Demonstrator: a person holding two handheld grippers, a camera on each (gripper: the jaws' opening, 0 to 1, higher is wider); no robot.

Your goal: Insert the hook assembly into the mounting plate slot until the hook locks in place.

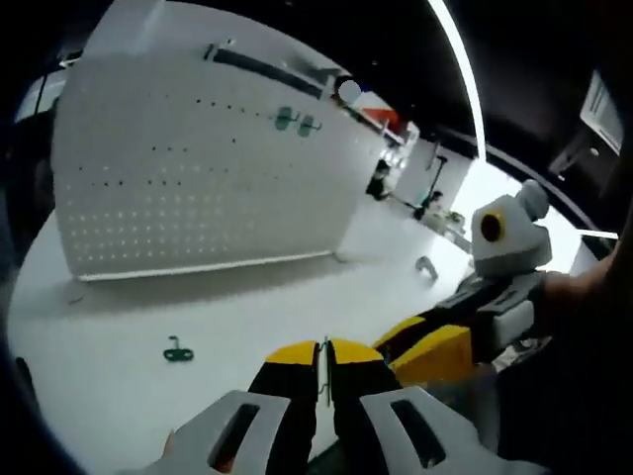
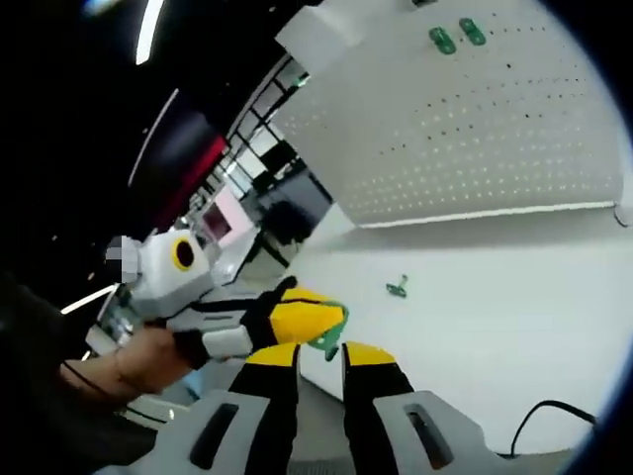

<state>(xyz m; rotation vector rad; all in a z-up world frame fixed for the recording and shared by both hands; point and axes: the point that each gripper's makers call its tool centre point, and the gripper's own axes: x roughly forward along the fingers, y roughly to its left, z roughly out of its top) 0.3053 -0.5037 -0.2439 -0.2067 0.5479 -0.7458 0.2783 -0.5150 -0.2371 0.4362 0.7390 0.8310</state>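
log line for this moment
left gripper: shut on green hook | right gripper: open | spare hook: on table | pegboard: two hooks mounted

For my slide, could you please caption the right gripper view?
Left claw holds a green hook before the white pegboard.

Loose hook [image 1: 178, 350] on the table [image 1: 247, 307] before the pegboard [image 1: 198, 178], two more [image 1: 296, 122] apparently mounted high.

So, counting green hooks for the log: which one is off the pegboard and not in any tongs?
The green hook lying loose on the white table, in front of the pegboard.
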